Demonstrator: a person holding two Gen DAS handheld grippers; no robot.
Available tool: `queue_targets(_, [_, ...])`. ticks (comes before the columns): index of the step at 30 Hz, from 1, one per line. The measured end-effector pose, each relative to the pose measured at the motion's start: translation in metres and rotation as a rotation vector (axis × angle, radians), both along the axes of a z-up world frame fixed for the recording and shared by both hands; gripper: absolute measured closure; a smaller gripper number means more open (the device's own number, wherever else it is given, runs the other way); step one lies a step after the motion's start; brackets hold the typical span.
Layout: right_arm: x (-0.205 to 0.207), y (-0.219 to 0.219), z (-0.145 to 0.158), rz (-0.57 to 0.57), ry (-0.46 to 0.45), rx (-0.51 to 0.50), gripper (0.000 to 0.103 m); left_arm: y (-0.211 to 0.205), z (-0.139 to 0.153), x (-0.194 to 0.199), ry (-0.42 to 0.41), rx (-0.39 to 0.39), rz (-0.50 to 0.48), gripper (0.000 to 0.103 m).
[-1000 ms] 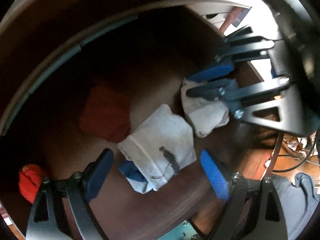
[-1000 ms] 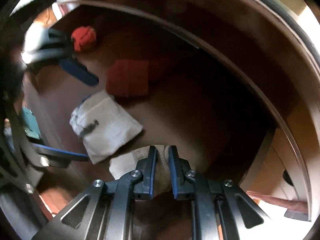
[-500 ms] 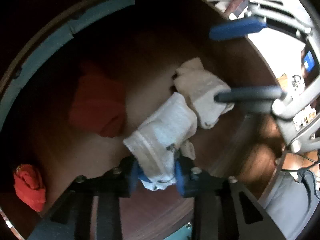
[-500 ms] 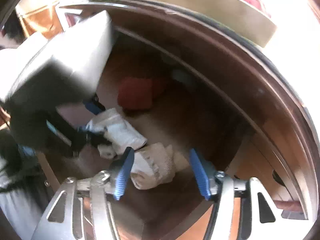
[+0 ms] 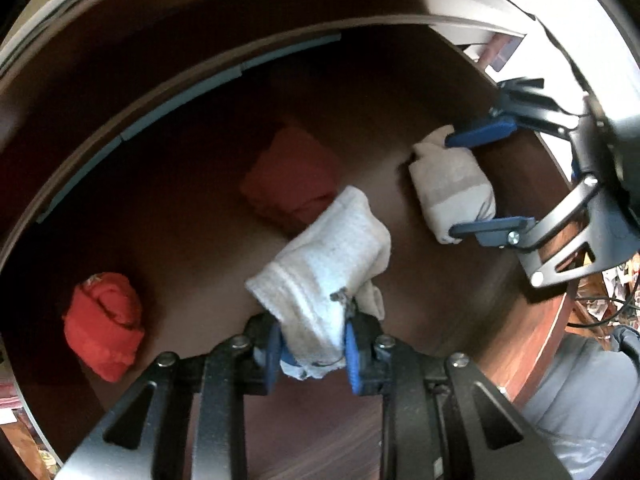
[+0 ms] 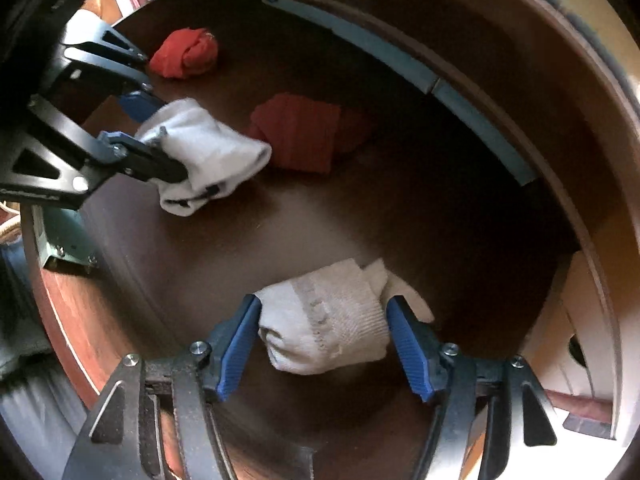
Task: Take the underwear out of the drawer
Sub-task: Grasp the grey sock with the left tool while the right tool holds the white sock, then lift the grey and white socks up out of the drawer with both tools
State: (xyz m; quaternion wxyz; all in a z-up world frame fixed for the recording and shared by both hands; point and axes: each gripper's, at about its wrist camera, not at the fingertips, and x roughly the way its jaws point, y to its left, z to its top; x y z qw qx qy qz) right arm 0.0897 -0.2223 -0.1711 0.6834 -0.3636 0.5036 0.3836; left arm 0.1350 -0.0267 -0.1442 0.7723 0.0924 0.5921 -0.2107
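Observation:
Inside the dark brown drawer, my left gripper is shut on the near end of a folded white underwear bundle, which sticks out ahead of its blue pads. In the right wrist view the same bundle shows in the left gripper at the upper left. My right gripper has its jaws opening. A cream bundle lies between its blue pads on the drawer floor. The left wrist view shows that cream bundle at the right, flanked by the right gripper.
A folded red piece lies mid-drawer behind the white bundle, and a rolled red piece sits near the left wall. The drawer's curved walls ring both views. Someone's grey clothing shows beyond the front edge.
The left gripper went from wide open around the white bundle to shut on it and shifted with it. The right gripper opened from a tight pinch on the cream bundle.

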Motion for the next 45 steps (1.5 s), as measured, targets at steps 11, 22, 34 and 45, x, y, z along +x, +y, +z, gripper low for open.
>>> queue_targets(11, [0.000,-0.012,0.004,0.016,0.081,0.033,0.054,0.031,0.015,-0.035,-0.031,-0.055,0.040,0.079])
queue_targets(22, [-0.008,-0.032,0.028,0.056,-0.006,0.147,0.064,0.055,0.035,-0.041,-0.118,-0.042,0.083,0.079])
queue_targets(34, [-0.031,-0.047,0.064,0.094,-0.102,0.344,0.064,0.074,0.044,-0.051,-0.161,-0.025,0.076,0.079])
queue_targets(45, [-0.023,-0.073,0.099,0.015,-0.102,0.528,0.064,0.062,0.047,-0.052,-0.204,-0.018,0.089,0.079])
